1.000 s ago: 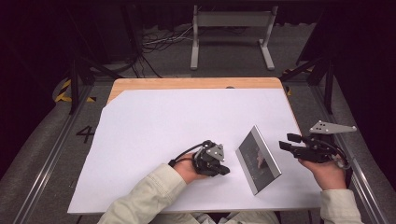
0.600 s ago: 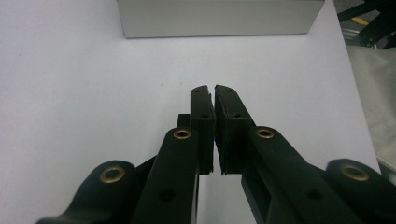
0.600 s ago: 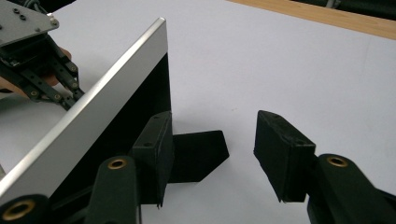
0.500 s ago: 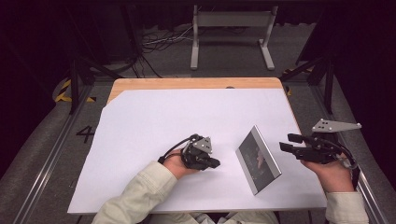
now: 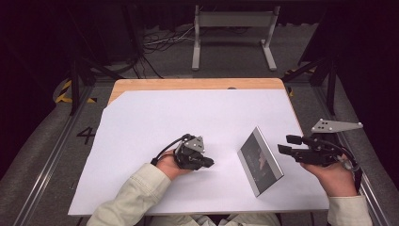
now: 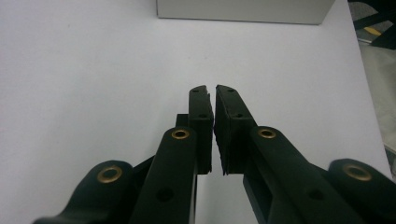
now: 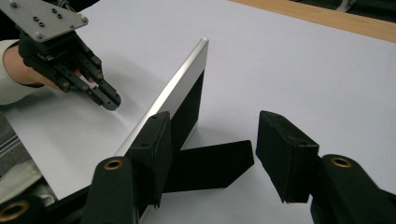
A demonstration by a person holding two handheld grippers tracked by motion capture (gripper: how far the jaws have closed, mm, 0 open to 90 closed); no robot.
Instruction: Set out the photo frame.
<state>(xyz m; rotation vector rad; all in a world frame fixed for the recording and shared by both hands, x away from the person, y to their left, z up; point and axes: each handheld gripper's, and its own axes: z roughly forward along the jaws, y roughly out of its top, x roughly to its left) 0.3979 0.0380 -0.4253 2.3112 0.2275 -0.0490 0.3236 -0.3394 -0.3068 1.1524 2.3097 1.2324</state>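
High view has the frame (image 5: 260,161) standing on its long edge at the right of the white sheet (image 5: 188,117) that covers the worktop (image 5: 188,84), leaning back, with a tool on either side and neither touching it. The left tool (image 5: 207,163) lies low on the sheet, well apart from the frame, its jaws drawn to a narrow slit with nothing between them, as the left gripper view (image 6: 214,93) shows. The right tool (image 5: 287,144) hovers just beside the frame's back, jaws wide and empty. In the right gripper view (image 7: 215,126) the black strut (image 7: 210,165) props the frame (image 7: 173,93) and reaches toward the gap between the jaws. The step looks like leaving the frame standing on its own. To do that well, I would take the right tool straight back and up, jaws kept wide, since a brush against the strut or the silver edge would likely tip the frame. The left tool should stay off the sheet's surface, because dragging it could shift the paper under the frame.
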